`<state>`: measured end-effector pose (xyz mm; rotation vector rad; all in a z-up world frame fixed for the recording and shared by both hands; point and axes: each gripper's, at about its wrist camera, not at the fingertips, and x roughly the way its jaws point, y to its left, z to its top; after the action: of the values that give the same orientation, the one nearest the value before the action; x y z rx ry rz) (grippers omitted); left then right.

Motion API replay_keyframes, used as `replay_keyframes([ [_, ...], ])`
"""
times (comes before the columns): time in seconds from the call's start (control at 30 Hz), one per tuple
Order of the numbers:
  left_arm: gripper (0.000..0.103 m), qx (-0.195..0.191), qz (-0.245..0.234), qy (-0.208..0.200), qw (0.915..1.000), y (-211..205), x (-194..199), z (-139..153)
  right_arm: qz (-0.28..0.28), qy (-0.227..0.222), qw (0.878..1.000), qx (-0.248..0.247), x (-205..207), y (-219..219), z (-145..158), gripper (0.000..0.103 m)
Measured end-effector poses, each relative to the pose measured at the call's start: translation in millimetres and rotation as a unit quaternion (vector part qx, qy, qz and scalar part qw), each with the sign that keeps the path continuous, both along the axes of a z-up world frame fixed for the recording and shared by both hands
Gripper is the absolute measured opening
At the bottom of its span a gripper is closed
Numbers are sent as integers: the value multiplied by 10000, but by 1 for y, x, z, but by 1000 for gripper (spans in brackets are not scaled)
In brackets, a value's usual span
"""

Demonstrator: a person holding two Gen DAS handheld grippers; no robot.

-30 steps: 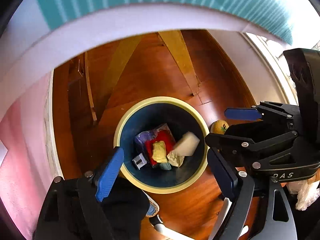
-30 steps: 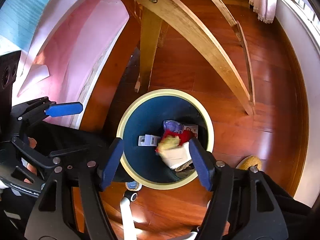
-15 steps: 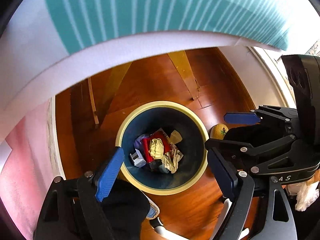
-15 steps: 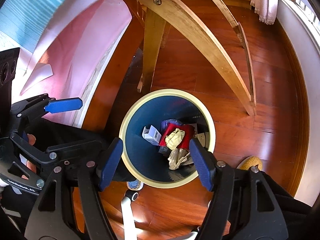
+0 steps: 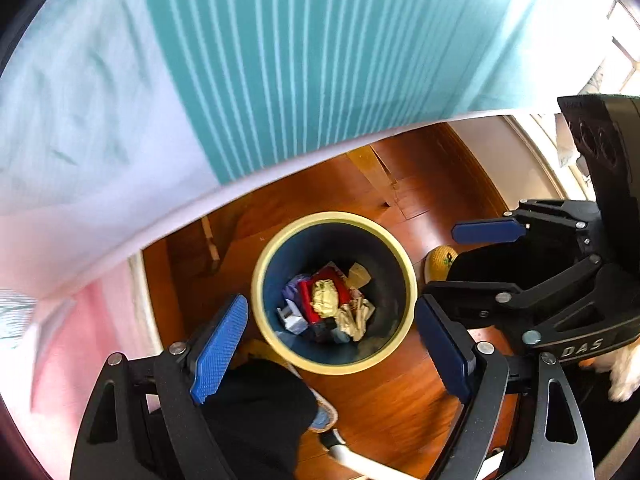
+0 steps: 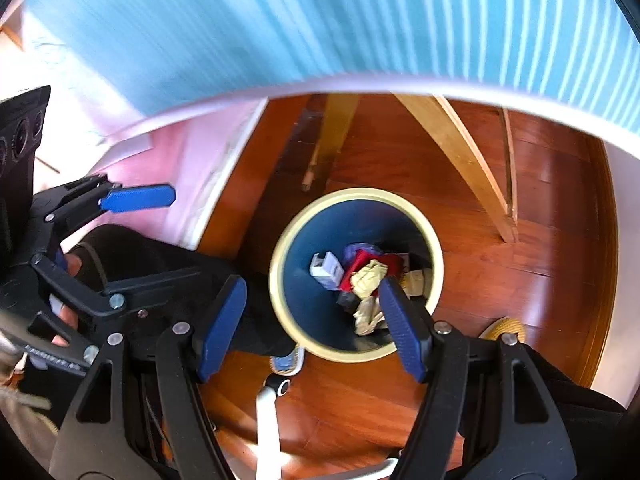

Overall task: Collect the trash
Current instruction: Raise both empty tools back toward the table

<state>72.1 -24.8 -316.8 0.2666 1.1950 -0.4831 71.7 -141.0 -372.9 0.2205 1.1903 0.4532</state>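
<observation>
A dark blue trash bin with a pale yellow rim (image 5: 280,344) (image 6: 280,300) stands on the wooden floor below both grippers. Inside lie crumpled yellowish paper (image 5: 325,298) (image 6: 368,276), a red wrapper (image 5: 306,294) (image 6: 358,260), a small white box (image 5: 294,320) (image 6: 326,268) and other scraps. My left gripper (image 5: 332,348) is open and empty, high above the bin. My right gripper (image 6: 312,320) is open and empty too, also above the bin. Each gripper shows in the other's view: the right one (image 5: 490,230), the left one (image 6: 138,198).
A teal-and-white striped tablecloth (image 5: 280,60) (image 6: 320,20) hangs over the upper half of both views. Wooden table legs (image 6: 460,156) stand behind the bin. A pink wall or panel (image 6: 188,152) is at left. The person's legs and shoe (image 6: 286,360) are beside the bin.
Both grippers have risen and pulled back from the bin; the tablecloth now fills more of each view. The pale piece that was falling a second ago now lies in the bin.
</observation>
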Motion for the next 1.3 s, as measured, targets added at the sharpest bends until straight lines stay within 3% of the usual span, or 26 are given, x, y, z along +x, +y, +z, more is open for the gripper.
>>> replay_keyframes([
  [0.27,87,47,56,-373,9993,15,-15,59,278,-301,9992,0,-20,-3,61,66],
  [0.73,87,-356,97,-1550,9872,13,-11,220,531,-1435,9882,-95,-28,-13,213,67],
  [1.1,87,-501,233,-2198,9740,13,47,343,524,-2257,9719,-409,17,-21,336,73],
  [1.3,87,-509,192,-2512,9664,6,94,406,213,-2594,9621,-819,71,-37,391,73],
])
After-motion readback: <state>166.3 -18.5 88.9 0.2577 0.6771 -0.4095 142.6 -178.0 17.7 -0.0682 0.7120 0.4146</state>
